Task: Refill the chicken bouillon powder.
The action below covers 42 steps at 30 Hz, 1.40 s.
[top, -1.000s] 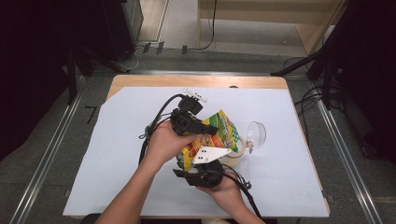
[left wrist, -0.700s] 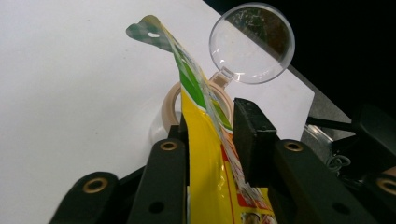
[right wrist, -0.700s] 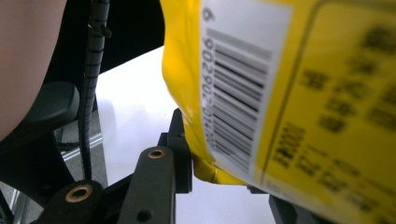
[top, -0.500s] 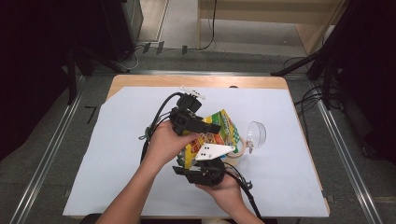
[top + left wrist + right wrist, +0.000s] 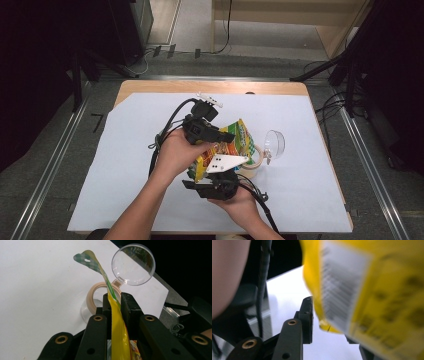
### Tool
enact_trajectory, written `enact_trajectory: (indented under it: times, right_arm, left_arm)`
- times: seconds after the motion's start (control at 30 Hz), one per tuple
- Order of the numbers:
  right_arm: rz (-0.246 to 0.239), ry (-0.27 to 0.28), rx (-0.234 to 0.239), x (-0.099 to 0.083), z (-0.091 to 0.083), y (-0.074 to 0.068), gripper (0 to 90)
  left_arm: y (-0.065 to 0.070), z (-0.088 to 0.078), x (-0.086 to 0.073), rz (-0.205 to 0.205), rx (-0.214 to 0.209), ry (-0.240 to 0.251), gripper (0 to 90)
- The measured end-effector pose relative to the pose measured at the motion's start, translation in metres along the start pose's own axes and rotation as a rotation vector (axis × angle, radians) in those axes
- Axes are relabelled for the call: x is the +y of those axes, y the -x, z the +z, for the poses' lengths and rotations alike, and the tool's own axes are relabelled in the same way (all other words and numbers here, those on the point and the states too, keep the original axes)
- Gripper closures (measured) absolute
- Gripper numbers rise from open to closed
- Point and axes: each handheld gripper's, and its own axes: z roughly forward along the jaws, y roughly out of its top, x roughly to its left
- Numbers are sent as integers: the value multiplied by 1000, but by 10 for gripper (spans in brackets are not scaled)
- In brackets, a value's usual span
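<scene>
Yellow foil: bag, printed, one item. It is held in the air over the middle of the table, tilted, with its lower end above the jar.

Jar: clear, with a beige rim, standing on the white sheet at 4 o'clock of the bag. Its hinged lid is flipped open and lies at 3 o'clock of the bag.

Left gripper: comes in from 9 o'clock of the bag. Its jaws have just been closing and now pinch the bag's flat edge between them, almost fully together. The green-checked top seal runs on past the tips.

Right gripper: comes in from 6 o'clock of the bag. Its jaws have just been opening and stand partly apart. The bag's lower corner hangs between them, and the one jaw in clear sight stands off the foil, so it grips nothing.

Risks, as judged:
- Single hold. The bag's weight hangs on a thin pinch of slick foil, which may slide out and drop the bag onto the jar.
- Jar upset. The jar is light and stands directly under the bag. A falling or swinging bag, or a low right gripper, may tip it or knock the lid shut.
- Missed regrip. If the right jaws close while the corner sways, they may catch only its tip or miss it.
- Spill. Whether the bag is open I cannot tell. If it is, the tilt may send the contents past the rim at 4 o'clock.
</scene>
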Motion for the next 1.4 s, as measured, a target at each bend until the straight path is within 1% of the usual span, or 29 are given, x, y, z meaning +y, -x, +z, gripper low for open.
enact_trajectory:
  times: [0.07,0.1,0.17,0.27,0.33,0.37,0.4,0.43,0.47,0.53,0.6,0.7,0.77,0.8,0.87,0.93,1.03,1.23,1.4]
  right_arm:
    - [-42,-20,-21,1,-1,-1,688]
    - [-45,-24,-28,3,-2,1,704]
    - [-23,-28,-26,7,-3,7,719]
    - [-22,-19,-44,10,-4,12,724]
    - [-22,-7,-50,10,-4,14,726]
    - [-26,-3,-50,10,-4,15,726]
    - [-14,-5,-46,10,-3,16,727]
    - [-11,-4,-46,9,-3,16,728]
    - [-5,-3,-51,9,-2,17,728]
    - [2,-6,-46,8,-2,18,728]
    - [0,-5,-49,8,-2,17,728]
    - [-4,-9,-47,8,-2,17,727]
    - [5,-18,-29,8,-1,18,727]
    - [10,-19,-25,8,1,17,727]
    - [0,-24,-28,7,2,17,727]
    - [-3,-24,-26,8,3,15,728]
    - [-10,-15,-29,8,3,14,728]
    - [-5,-17,-27,9,3,13,729]
    - [-13,-14,-27,10,3,11,729]
  left_arm:
    - [-1,2,5,2,-13,-8,826]
    - [-3,4,8,3,-11,-6,826]
    - [-7,5,14,-5,-10,-12,824]
    - [-10,6,19,0,-33,0,822]
    - [-10,5,18,2,-36,11,812]
    - [-12,6,17,-6,-47,27,802]
    - [-14,6,17,-17,-68,29,795]
    - [-15,7,17,-25,-79,32,795]
    - [-16,8,17,-23,-77,30,791]
    - [-15,8,17,-21,-70,32,791]
    - [-15,8,16,-12,-67,33,795]
    - [-13,6,14,-4,-46,40,801]
    - [-13,5,11,-3,-28,38,804]
    - [-14,5,10,-4,-34,42,808]
    - [-15,3,8,-13,-42,52,810]
    - [-13,1,7,-8,-34,53,810]
    - [-11,1,7,-9,-36,56,802]
    - [-9,-2,6,1,-28,58,802]
    - [-7,-4,5,3,-26,66,805]
